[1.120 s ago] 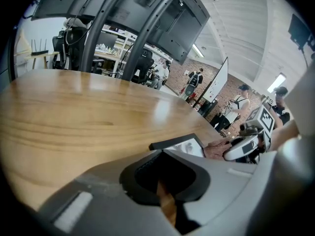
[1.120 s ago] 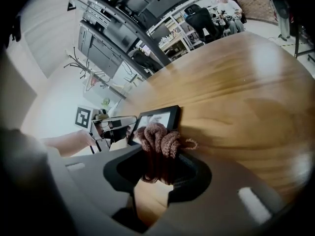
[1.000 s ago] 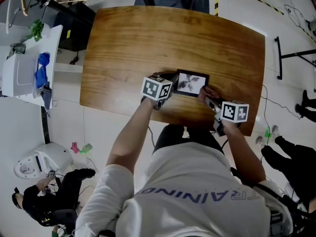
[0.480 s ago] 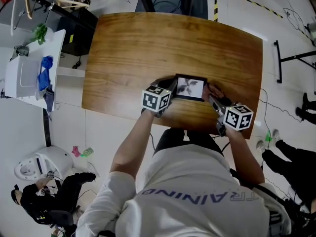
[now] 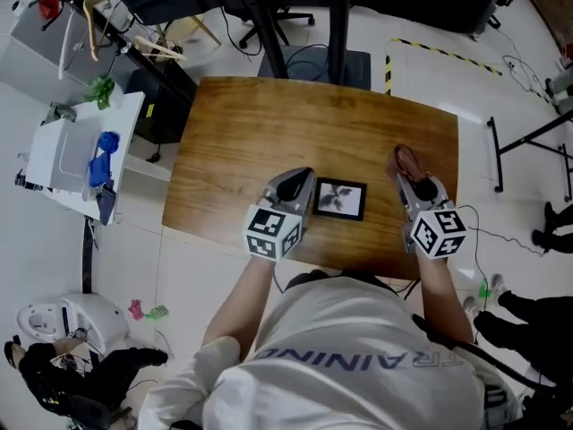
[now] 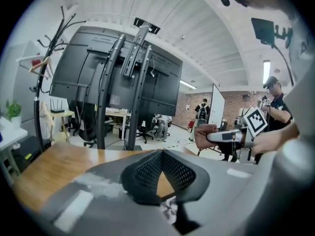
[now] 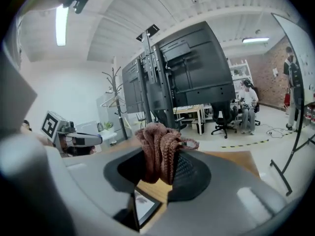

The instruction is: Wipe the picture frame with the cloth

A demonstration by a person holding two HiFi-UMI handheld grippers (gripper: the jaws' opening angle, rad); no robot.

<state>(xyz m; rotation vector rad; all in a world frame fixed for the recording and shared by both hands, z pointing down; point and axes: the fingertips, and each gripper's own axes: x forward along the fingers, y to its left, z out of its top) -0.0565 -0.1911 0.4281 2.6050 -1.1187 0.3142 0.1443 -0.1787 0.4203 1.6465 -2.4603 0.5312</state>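
Observation:
The black picture frame (image 5: 340, 199) lies flat on the wooden table (image 5: 251, 133) near its front edge; a corner of the frame (image 7: 145, 205) shows under my right jaws. My left gripper (image 5: 294, 189) hovers just left of the frame, its jaws shut with nothing between them; in the left gripper view (image 6: 161, 154) the pads meet at the tips. My right gripper (image 5: 410, 176) is to the right of the frame, apart from it, shut on the bunched brown cloth (image 5: 404, 160). In the right gripper view the cloth (image 7: 158, 140) sticks up out of the jaws.
A white side table (image 5: 63, 164) with a blue object stands left of the wooden table. A black monitor stand's base (image 5: 336, 61) sits behind the far edge. A tripod leg (image 5: 528, 137) is on the right, and a seated person (image 5: 72, 379) is at the bottom left.
Both grippers have pulled back from the frame. The right one moved right and further out with the cloth; the left one drew back to the left. The frame stays flat.

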